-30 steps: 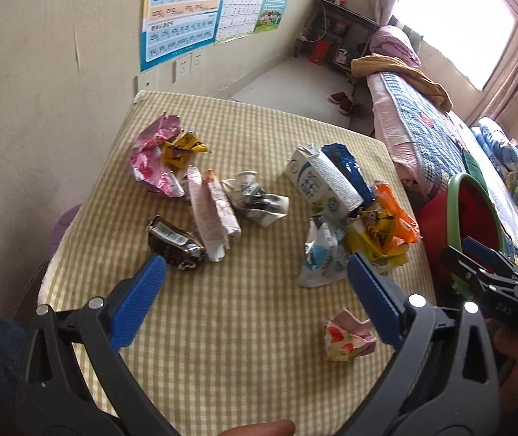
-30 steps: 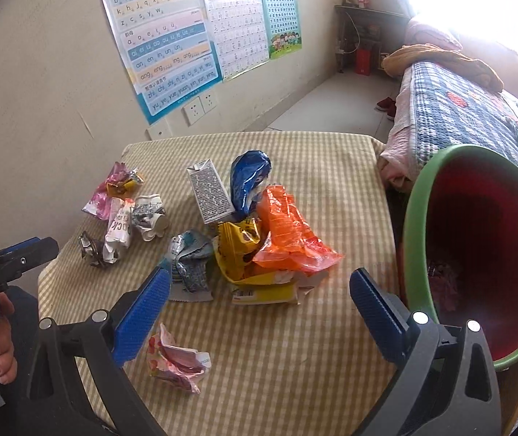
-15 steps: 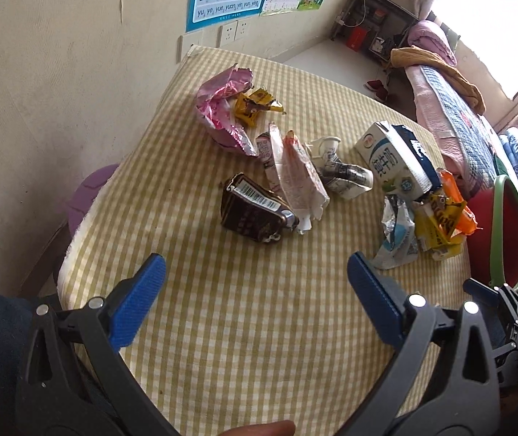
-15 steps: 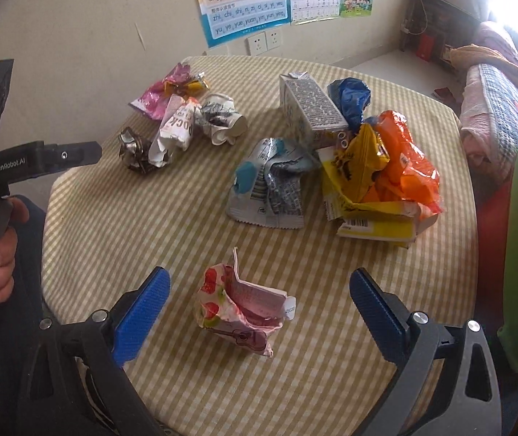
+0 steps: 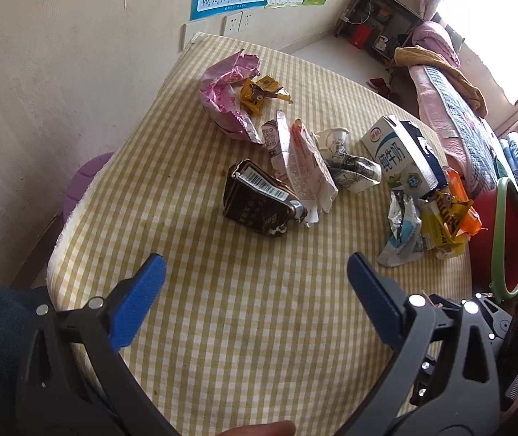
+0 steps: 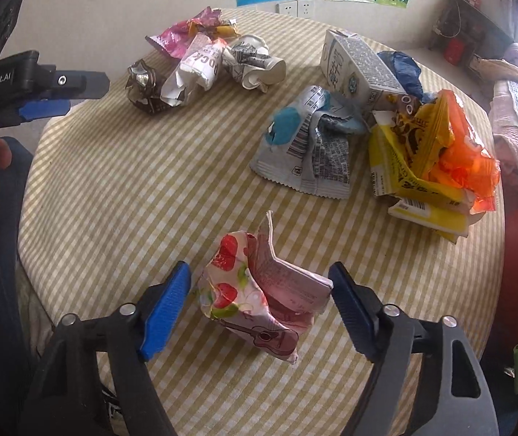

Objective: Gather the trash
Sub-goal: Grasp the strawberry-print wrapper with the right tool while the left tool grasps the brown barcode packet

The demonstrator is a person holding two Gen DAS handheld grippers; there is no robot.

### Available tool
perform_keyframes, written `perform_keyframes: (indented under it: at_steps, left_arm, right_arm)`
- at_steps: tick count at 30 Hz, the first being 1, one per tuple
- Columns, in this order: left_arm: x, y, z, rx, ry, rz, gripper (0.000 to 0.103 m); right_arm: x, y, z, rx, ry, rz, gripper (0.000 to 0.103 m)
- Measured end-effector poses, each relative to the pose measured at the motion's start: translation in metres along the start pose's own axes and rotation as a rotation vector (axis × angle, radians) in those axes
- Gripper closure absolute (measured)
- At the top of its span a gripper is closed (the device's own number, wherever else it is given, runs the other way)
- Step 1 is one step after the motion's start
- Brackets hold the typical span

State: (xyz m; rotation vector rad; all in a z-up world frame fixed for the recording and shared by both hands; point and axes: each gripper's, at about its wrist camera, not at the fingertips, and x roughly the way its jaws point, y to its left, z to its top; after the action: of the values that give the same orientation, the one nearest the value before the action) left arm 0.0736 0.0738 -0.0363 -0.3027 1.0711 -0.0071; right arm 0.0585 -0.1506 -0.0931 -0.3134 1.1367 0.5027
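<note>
In the left wrist view, the left tongs [image 5: 255, 272] were wide apart and held nothing. They hung over the checked surface [image 5: 259, 327]. Just ahead of them lay a crushed brown carton [image 5: 259, 200], touching a white and red wrapper [image 5: 302, 161]. Farther ahead sat a pink wrapper [image 5: 226, 91]. Ahead to the right stood a milk carton [image 5: 399, 156], and past it the red bin [image 5: 495, 239] with a green rim.

In the right wrist view, the right tongs [image 6: 259, 283] were wide, with a strawberry wrapper [image 6: 259, 298] between the blue fingers [image 6: 166, 309], not yet squeezed. Ahead lay a silver pouch [image 6: 310, 152], and to its right yellow and orange bags [image 6: 429, 152].
</note>
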Motion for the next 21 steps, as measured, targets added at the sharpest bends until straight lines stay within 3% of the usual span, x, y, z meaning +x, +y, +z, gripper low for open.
perform_keyframes:
  at_steps: [11, 13, 14, 16, 20, 21]
  left_arm:
    - [0.025, 0.001, 0.024, -0.065, 0.016, 0.001, 0.006]
    - [0.030, 0.002, 0.029, -0.083, 0.017, -0.008, 0.010]
    - [0.034, 0.003, 0.030, -0.095, 0.027, -0.005, 0.013]
    - [0.041, 0.008, 0.032, -0.126, 0.049, -0.011, 0.032]
    - [0.050, 0.011, 0.031, -0.147, 0.081, -0.061, 0.049]
    - [0.051, 0.011, 0.030, -0.144, 0.088, -0.073, 0.068]
  right_arm:
    - [-0.011, -0.007, 0.000, 0.031, -0.042, 0.000, 0.039]
    - [-0.013, -0.008, 0.002, 0.035, -0.049, -0.001, 0.039]
    - [-0.013, -0.008, 0.002, 0.036, -0.052, -0.001, 0.039]
    - [-0.014, -0.008, 0.003, 0.041, -0.056, 0.000, 0.039]
    - [-0.013, -0.012, 0.002, 0.056, -0.056, 0.007, 0.039]
    - [-0.013, -0.012, 0.002, 0.059, -0.056, 0.007, 0.039]
